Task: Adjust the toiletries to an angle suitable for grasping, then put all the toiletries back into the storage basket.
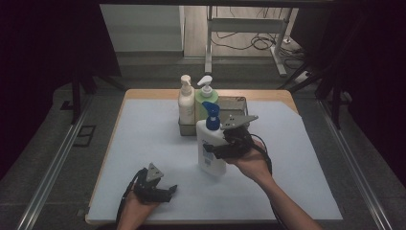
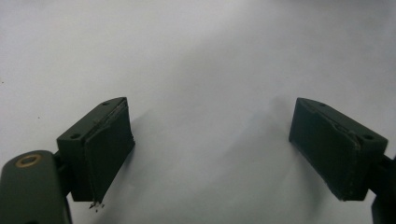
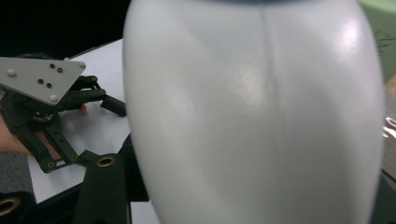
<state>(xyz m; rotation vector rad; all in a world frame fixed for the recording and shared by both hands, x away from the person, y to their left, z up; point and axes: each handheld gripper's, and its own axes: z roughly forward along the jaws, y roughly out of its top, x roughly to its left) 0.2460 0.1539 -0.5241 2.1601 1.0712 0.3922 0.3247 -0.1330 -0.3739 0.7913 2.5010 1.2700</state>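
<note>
Item one, the right claw (image 1: 216, 149), is gripping the white pump bottle with the blue pump head (image 1: 209, 143) across its body from the right, its jaws standing partly closed against the bottle's sides; in the right gripper view the bottle's smooth white body (image 3: 254, 116) is sitting close before the lens, with one black jaw rising at its lower left. The bottle is standing upright over the white sheet near the middle of the counter (image 1: 143, 93), just in front of the metal rack (image 1: 239, 101); whether its base is touching the sheet cannot be told. Item two, the left claw (image 1: 166, 191), is resting in the person's left hand at the near left part of the counter, well apart from the bottle, its jaws standing wide and holding nothing; in the left gripper view its two dark pads (image 2: 109, 149) are flanking bare white sheet. Item three, the rack, is sitting at the far middle of the counter and is holding a cream pump bottle (image 1: 186, 100) and, just beside it on the right, a green pump bottle with a white pump head (image 1: 207, 98), both upright.
</note>
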